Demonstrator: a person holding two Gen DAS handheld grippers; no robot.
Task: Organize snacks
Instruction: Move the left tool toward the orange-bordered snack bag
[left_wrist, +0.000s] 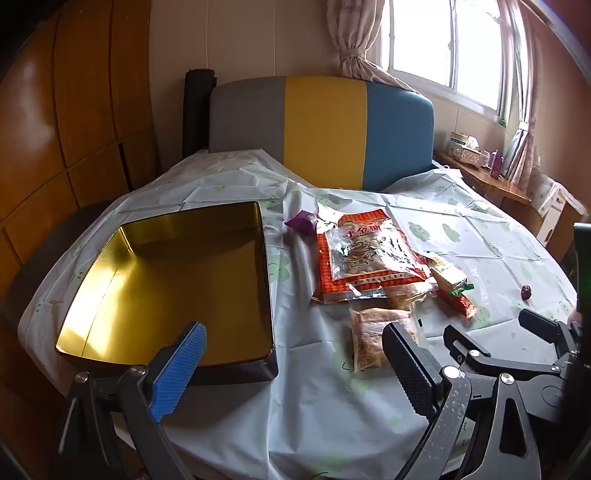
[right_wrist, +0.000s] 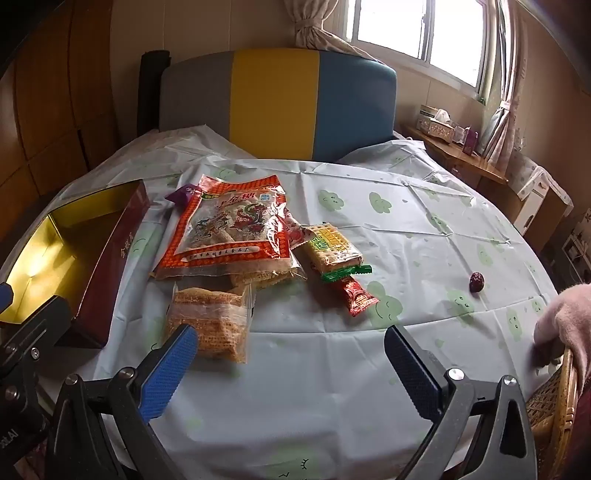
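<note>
An open tin box (left_wrist: 162, 284) with a gold inside and dark red walls (right_wrist: 107, 266) sits at the table's left, empty. To its right lies a pile of snacks: a large red-orange bag (left_wrist: 365, 254) (right_wrist: 232, 229), a clear pack of golden crisps (left_wrist: 373, 336) (right_wrist: 210, 321), a cracker pack (right_wrist: 334, 247) (left_wrist: 448, 275), a small red sachet (right_wrist: 356, 295) and a purple wrapper (left_wrist: 301, 221) (right_wrist: 181, 194). My left gripper (left_wrist: 295, 365) is open and empty, low over the table in front of the box and crisps. My right gripper (right_wrist: 291, 363) (left_wrist: 487, 332) is open and empty, in front of the snacks.
A red date (right_wrist: 476, 281) (left_wrist: 526, 291) lies alone at the right. The table wears a pale cloth with green clouds (right_wrist: 369, 369). A grey, yellow and blue chair back (right_wrist: 277, 103) stands behind. A wicker chair (right_wrist: 554, 398) is at the right edge.
</note>
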